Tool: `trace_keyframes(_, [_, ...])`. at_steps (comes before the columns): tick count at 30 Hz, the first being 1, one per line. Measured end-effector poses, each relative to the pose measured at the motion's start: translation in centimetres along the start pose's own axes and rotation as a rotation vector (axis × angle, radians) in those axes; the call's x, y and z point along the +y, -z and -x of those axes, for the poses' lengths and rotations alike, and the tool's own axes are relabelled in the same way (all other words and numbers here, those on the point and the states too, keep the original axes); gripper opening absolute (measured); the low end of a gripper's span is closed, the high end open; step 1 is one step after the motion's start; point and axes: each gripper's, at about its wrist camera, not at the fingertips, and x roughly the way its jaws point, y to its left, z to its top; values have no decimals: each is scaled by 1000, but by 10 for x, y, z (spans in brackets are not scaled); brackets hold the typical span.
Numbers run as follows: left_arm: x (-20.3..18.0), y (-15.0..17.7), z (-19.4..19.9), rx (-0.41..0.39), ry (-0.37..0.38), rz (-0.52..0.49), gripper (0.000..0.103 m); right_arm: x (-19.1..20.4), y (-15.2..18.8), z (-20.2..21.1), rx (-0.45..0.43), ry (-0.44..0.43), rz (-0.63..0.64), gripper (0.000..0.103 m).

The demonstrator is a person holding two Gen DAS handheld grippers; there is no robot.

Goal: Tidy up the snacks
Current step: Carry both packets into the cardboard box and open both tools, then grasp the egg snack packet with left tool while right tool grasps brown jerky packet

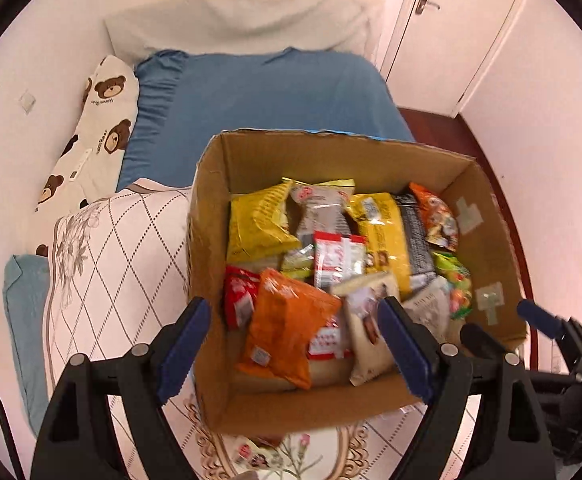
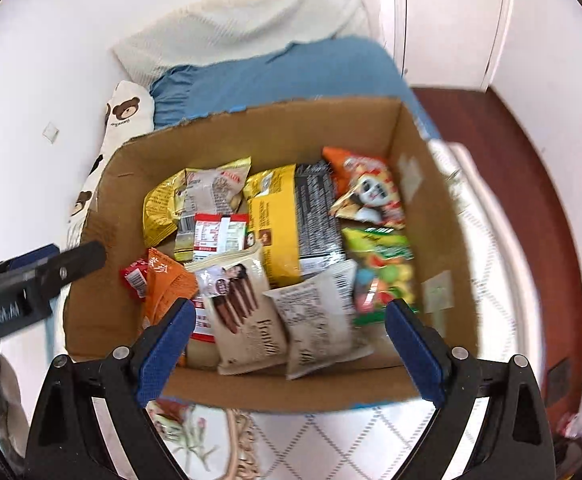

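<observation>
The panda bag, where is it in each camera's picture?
Left wrist view: the panda bag lies at the far right of the box, against its right wall.
Right wrist view: the panda bag lies in the far right corner of the box, above the green candy bag.
Shared landmark: the black striped packet just left of it.

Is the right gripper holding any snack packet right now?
No, the right gripper hangs open and empty above the brown cardboard box of snacks.
</observation>
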Motion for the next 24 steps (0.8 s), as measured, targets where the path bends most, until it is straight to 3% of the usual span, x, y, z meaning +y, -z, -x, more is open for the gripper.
trace_keyframes(12, [-28, 54, 79, -236, -51, -27, 85, -8, 34, 92, -220, 105, 35, 97])
trace_keyframes(20, [-25, 69, 98, -275, -50, -1, 85, -10, 52, 117, -263, 66, -18, 97])
trace_keyframes(24, [-4, 79, 96, -275, -54, 46, 85, -14, 60, 107, -214, -35, -77, 97])
